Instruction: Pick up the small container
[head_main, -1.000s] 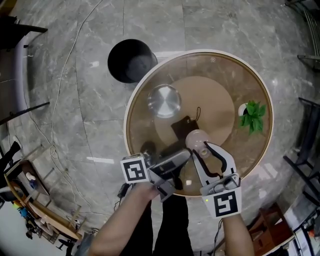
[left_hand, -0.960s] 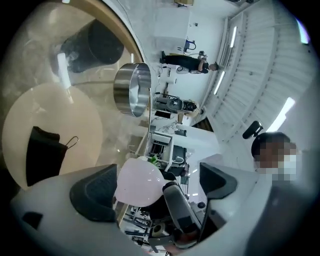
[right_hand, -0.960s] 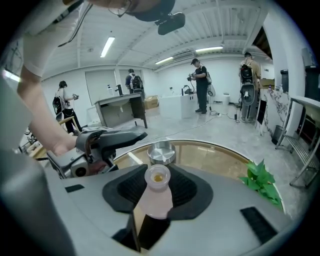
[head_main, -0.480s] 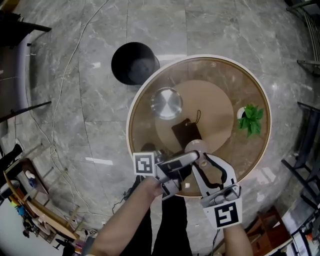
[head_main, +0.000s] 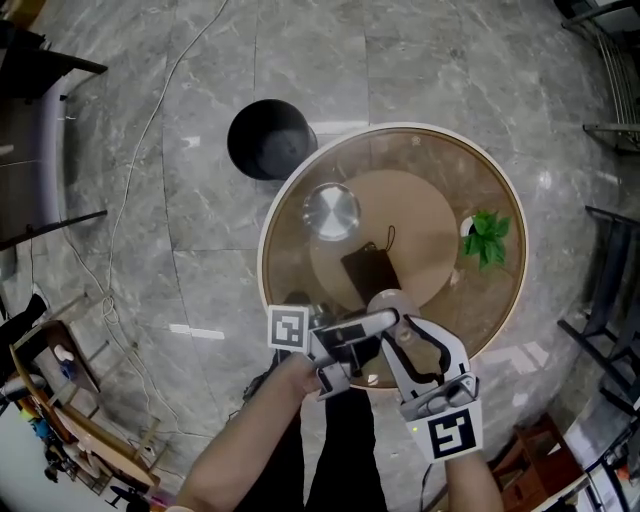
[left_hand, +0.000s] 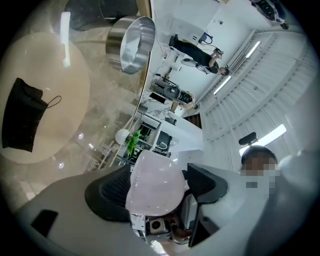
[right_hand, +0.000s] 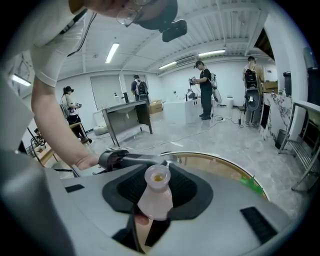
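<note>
The right gripper (right_hand: 157, 191) pinches the small container (head_main: 386, 299) by its neck above the table's (head_main: 497, 268) 6 o'clock edge. The left gripper's (left_hand: 159, 190) jaws are closing around its rounded body, not yet clamped.

looking down, i see a round glass table (head_main: 440, 150) with a pale rim, standing on grey marble floor (head_main: 200, 60). under the glass sits a tan disc (head_main: 425, 210). a steel bowl (head_main: 332, 211) stands at about 10 o'clock from the table's middle. a black pouch (head_main: 367, 273) with a thin loop lies near the middle, toward 6 o'clock. a small green plant (head_main: 485, 236) in a white pot sits at 3 o'clock, close to the rim. off the table at 10 o'clock stands a black bin (head_main: 268, 139), just beside the edge. farther off in the room, at 12 o'clock, there are people standing (right_hand: 205, 90) and a metal workbench (right_hand: 127, 117).
</note>
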